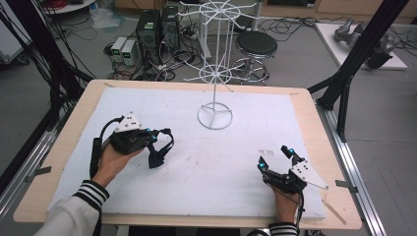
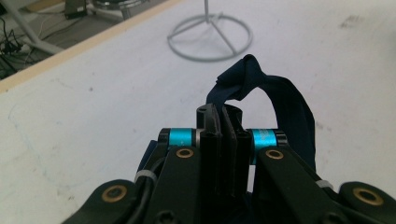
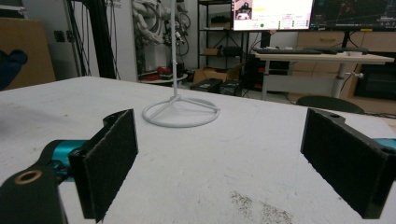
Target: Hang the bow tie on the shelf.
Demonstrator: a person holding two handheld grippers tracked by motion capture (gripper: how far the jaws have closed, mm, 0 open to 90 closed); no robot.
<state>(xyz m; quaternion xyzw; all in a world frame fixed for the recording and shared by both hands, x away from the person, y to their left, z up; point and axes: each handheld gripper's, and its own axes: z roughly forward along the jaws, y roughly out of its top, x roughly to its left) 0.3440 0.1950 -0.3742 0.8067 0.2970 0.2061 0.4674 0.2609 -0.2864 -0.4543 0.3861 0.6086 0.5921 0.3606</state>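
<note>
A dark navy fabric band (image 1: 161, 147) is held by the left gripper (image 1: 153, 138), at about eight o'clock on the white mat (image 1: 246, 128) in the high view. In the left gripper view the jaws are seen pressed together on the cloth, and a knotted loop of the band (image 2: 261, 88) is seen rising above and beyond them and falling back down toward four o'clock. In the high view the loop is seen hanging from the jaws, and it cannot be told whether its lower end is resting on the mat.

The right gripper (image 1: 276, 158) is held low over the mat at about four o'clock, well apart from the band. Its jaws are spread wide in the right gripper view, with nothing between the pads (image 3: 109, 163), and bare mat is seen ahead of them.

A white wire rack (image 1: 215, 73) with radiating hooks is stood at about twelve o'clock, its ring base (image 2: 210, 37) resting on the mat, and its hooks appear bare.

From this, the pick-up is judged to be done: the band is secured and partly raised. The hanging is judged to be entirely left: the band is yet to be carried toward twelve o'clock, its loop opened, probably with the free right gripper, and slipped over a hook.
</note>
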